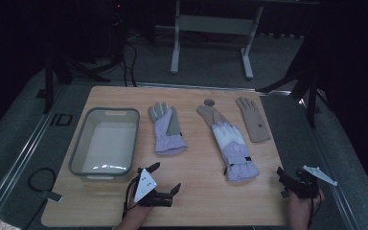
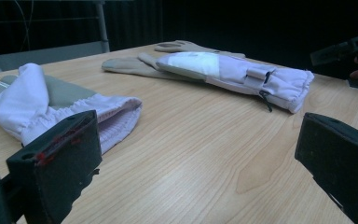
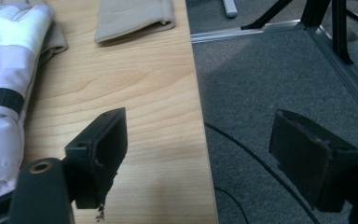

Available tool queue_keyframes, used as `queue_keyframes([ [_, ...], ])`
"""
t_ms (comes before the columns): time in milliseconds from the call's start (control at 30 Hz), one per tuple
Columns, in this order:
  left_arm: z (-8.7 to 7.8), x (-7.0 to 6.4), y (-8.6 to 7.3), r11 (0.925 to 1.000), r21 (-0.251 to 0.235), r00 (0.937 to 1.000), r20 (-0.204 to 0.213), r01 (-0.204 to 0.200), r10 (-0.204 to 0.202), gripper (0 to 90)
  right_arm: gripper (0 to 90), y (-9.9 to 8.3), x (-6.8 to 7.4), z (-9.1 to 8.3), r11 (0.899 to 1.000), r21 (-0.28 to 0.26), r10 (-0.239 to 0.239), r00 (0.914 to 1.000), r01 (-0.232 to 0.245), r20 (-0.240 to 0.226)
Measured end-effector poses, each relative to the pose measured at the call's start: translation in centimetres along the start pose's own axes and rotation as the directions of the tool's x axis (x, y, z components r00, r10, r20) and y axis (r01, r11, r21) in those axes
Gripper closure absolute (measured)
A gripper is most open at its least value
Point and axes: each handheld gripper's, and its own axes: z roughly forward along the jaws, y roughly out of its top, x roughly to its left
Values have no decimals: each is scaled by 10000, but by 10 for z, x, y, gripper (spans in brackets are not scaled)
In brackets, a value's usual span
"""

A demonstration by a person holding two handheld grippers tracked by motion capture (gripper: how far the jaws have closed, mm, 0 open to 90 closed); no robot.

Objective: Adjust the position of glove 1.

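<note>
Several gloves lie on the wooden table (image 1: 196, 191). A lavender and grey glove (image 1: 166, 128) (image 2: 51, 109) is left of centre. A lavender and white ski glove (image 1: 230, 143) (image 2: 242, 72) (image 3: 4, 84) lies over a tan glove (image 1: 210, 114) (image 2: 126, 65). Another tan glove (image 1: 253, 120) (image 3: 135, 16) lies at the right. My left gripper (image 1: 165, 177) (image 2: 198, 154) stands open over bare wood near the front edge, jaws wide apart and empty. My right gripper (image 1: 282, 182) (image 3: 200, 149) is open too, astride the table's right edge, with nothing in it.
A clear plastic bin (image 1: 79, 151) stands empty at the table's left. A small grey disc (image 1: 209, 101) sits by the tan glove's fingertips. Grey carpet (image 3: 270, 70) with a black cable (image 3: 251, 158) lies past the right edge. A white table frame (image 1: 211, 24) stands behind.
</note>
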Motion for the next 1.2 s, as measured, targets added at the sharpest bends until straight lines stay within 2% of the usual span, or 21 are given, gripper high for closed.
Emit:
queue_keyframes([
  [100, 0, 0, 0, 10000, -1, 10000, 18, 37, -37, 2, 182, 0, -1, 1, 9999, 100, 127, 9999, -127, -65],
  [133, 0, 0, 0, 10000, -2, 10000, 16, 48, -48, 2, 180, 2, -2, 0, 9997, 117, 220, 9994, -217, -270],
  [200, 0, 1, 0, 10000, 11, 9999, 28, 97, -97, 2, 181, 4, -2, 0, 9995, 194, 252, 9990, -245, -371],
  [233, 0, 1, 0, 9999, 6, 9999, 38, 148, -148, 2, 181, 11, 0, -3, 9999, 107, 76, 9981, -69, -607],
  [267, 0, 1, 0, 9999, 6, 9999, 38, 148, -148, 1, 181, 11, 0, -3, 9999, 107, 76, 9981, -69, -607],
  [300, 0, 2, 0, 9998, 10, 9998, 42, 192, -192, 2, 183, 22, 5, -6, 9997, 87, -227, 9969, 234, -754],
  [400, 0, 2, 0, 9998, 11, 9998, 49, 203, -203, 1, 183, 39, 15, -8, 9988, 117, -462, 9931, 477, -1079],
  [433, 0, 2, 0, 9998, 11, 9998, 49, 203, -203, 1, 183, 39, 15, -8, 9988, 117, -462, 9931, 477, -1079],
  [467, 0, 1, 0, 9998, 26, 9998, 63, 172, -172, 2, 178, 49, 24, -8, 9975, 136, -680, 9915, 699, -1107],
  [533, 0, 1, 0, 9999, 28, 9999, 60, 152, -152, 2, 161, 54, 29, -8, 9970, 139, -747, 9905, 768, -1158],
  [600, 0, 1, 0, 9999, 35, 9999, 92, 103, -103, 2, 133, 65, 43, -5, 9939, 192, -1054, 9874, 1084, -1181],
  [767, 0, 2, 0, 9998, 31, 9997, 139, 183, -183, 2, 106, 79, 70, 2, 9899, 173, -1364, 9775, 1409, -1608],
  [800, 0, 2, 0, 9998, 32, 9997, 134, 204, -204, 2, 106, 79, 70, 2, 9899, 173, -1364, 9775, 1409, -1608],
  [867, 0, 2, 0, 9998, 28, 9997, 146, 216, -216, 2, 106, 88, 84, 4, 9905, 141, -1316, 9717, 1370, -1962],
  [967, 0, 2, 0, 9998, 31, 9997, 164, 171, -172, 2, 106, 97, 100, 6, 9881, 58, -1485, 9639, 1536, -2209],
  [1000, 0, 2, 0, 9999, 31, 9997, 163, 158, -158, 2, 106, 97, 100, 6, 9881, 58, -1485, 9639, 1536, -2209],
  [1100, 0, 2, 0, 9998, 1, 9996, 189, 190, -190, 1, 137, 108, 120, 11, 9842, 88, -1689, 9528, 1768, -2524],
  [1133, 0, 2, 0, 9998, 1, 9996, 189, 190, -190, 2, 137, 108, 120, 11, 9842, 88, -1689, 9528, 1768, -2524],
  [1167, 0, 2, 0, 9998, 10, 9997, 194, 174, -174, 2, 147, 112, 129, 15, 9802, 76, -1887, 9447, 1979, -2683],
  [1200, 0, 2, 0, 9998, 10, 9996, 195, 188, -188, 2, 147, 112, 129, 15, 9802, 76, -1887, 9447, 1979, -2683],
])
